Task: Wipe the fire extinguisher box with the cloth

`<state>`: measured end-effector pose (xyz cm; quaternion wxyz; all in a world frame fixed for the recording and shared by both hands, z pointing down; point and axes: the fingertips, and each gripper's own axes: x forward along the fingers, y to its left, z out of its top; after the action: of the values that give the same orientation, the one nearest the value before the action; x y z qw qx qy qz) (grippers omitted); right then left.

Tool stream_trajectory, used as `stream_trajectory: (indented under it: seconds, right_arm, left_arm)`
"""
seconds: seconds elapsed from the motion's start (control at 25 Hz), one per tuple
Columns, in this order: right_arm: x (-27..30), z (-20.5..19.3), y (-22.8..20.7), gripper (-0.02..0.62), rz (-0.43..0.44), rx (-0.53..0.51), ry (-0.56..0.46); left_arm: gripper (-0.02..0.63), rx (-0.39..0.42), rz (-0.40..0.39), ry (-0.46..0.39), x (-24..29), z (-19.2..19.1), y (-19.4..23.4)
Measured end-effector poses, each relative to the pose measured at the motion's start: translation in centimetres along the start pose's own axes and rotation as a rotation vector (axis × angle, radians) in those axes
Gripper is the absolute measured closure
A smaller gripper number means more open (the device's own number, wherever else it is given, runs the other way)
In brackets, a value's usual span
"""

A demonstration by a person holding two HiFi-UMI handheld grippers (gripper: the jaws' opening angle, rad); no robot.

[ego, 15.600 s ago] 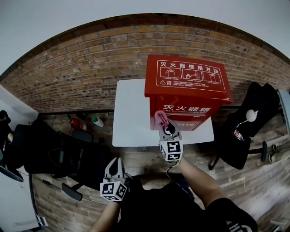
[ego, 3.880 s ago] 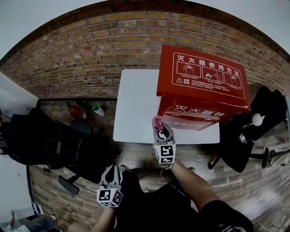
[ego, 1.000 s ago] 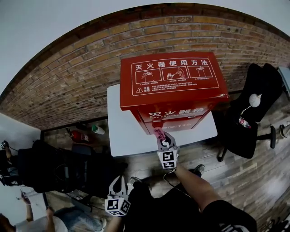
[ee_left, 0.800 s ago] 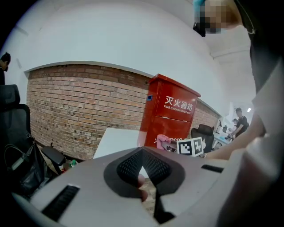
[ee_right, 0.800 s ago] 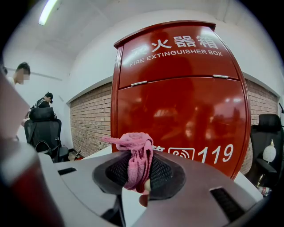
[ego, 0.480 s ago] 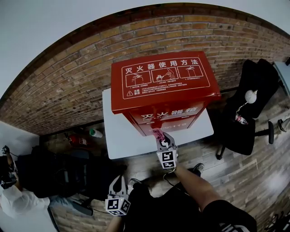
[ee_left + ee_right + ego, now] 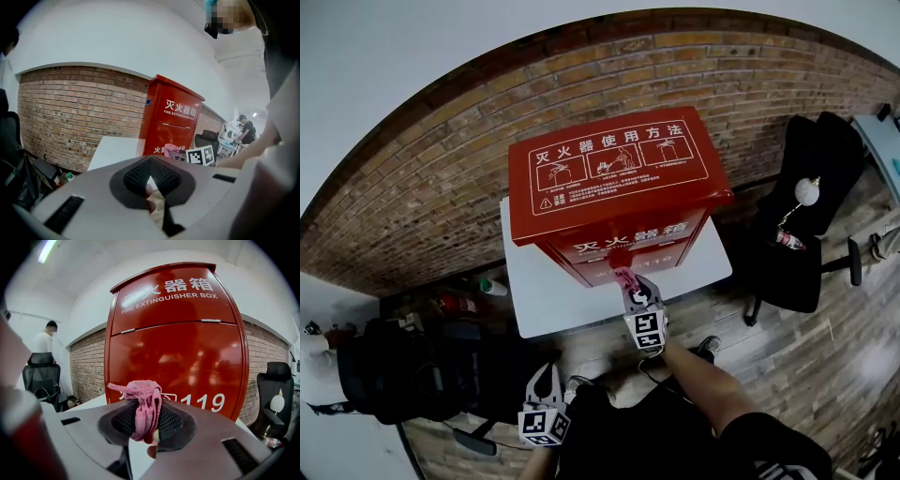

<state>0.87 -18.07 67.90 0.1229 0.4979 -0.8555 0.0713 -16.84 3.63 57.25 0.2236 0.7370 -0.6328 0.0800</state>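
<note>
At fire extinguisher box front: right gripper fingers clamp cloth, likely mid-wipe; next, sweep sideways. Left gripper closed, empty.

the grey left gripper and right gripper are carrying black-and-white marker cubes; the person is wearing a black short-sleeved top.

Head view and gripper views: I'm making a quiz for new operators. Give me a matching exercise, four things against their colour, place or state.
1 cloth
2 fire extinguisher box
3 left gripper
4 table

a white, under the box
b pink, clamped in the right gripper
c red, standing on the table
d shut, nothing between its fingers

Pairs: 1-b, 2-c, 3-d, 4-a
</note>
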Motion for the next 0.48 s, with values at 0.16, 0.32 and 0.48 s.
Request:
stream_trajectory:
  seconds: [0.16,0.32,0.48]
  right_arm:
    - [-0.2,-0.2,-1.0,0.495,-0.004,-0.016,0.008]
    - [-0.5,-0.6,-1.9,0.495,-0.006,-0.025,0.017]
    - [-1.0,-0.9,-3.2,0.495,-0.022,-0.027,0.027]
  left_arm:
    - [0.583,0.018,-0.029,-0.001,0.8,0.4,-0.9]
    - [0.583,0.024,-0.053,0.001,1.5,0.6,-1.8]
    - [0.583,0.032,-0.085,0.006,2.3,0.7,-3.0]
